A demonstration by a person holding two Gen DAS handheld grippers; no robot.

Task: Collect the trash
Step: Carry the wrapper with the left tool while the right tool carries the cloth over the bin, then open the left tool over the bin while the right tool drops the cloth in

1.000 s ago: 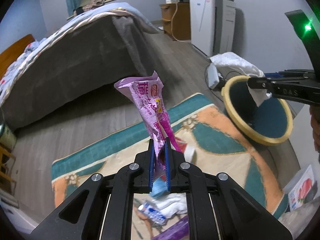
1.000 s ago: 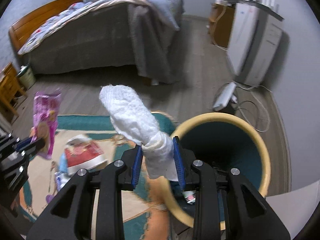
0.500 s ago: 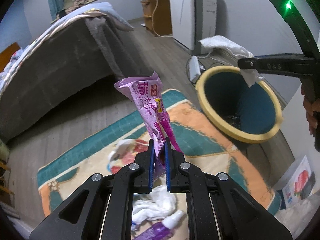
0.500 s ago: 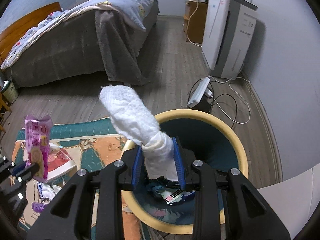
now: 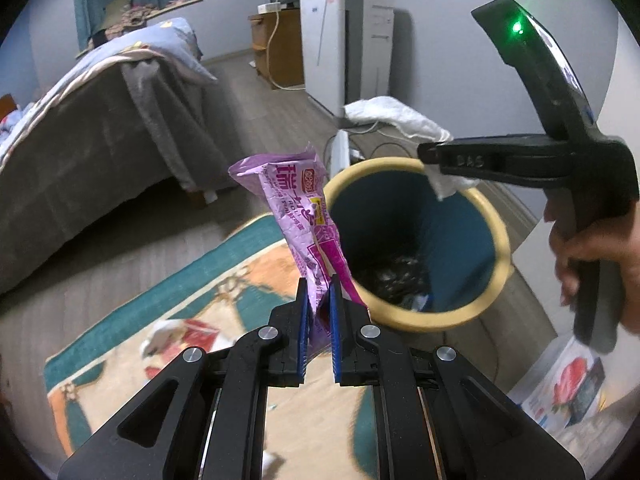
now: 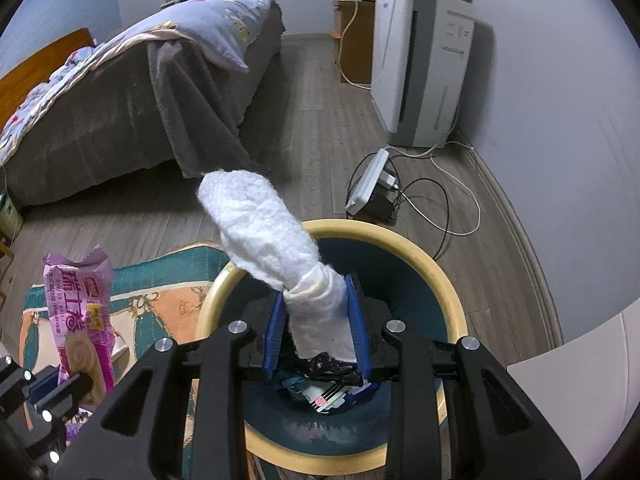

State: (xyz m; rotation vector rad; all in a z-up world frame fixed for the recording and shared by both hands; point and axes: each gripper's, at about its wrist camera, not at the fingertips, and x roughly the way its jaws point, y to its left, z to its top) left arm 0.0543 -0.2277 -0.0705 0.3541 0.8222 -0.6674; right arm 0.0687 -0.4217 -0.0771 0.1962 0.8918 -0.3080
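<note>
Both hands have swung toward the bin (image 6: 448,280): right tongs (image 6: 316,332) grip a white tissue wad (image 6: 264,228) over its mouth, left tongs (image 5: 320,320) pinch a purple wrapper (image 5: 300,208) beside the rim, both likely ready to drop.

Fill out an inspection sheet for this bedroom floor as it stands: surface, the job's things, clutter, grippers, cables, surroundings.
Surface: patterned rug on wood floor.
Job's things: purple snack wrapper; white tissue wad; teal bin, already holding trash.
Clutter: red-and-white packet lying on the rug; printed leaflet beside the bin.
Grippers: left gripper shut on the wrapper, near the bin; right gripper shut on the tissue, above the bin's mouth.
Cables: power strip with loose cords behind the bin.
Surroundings: bed, white appliance.
</note>
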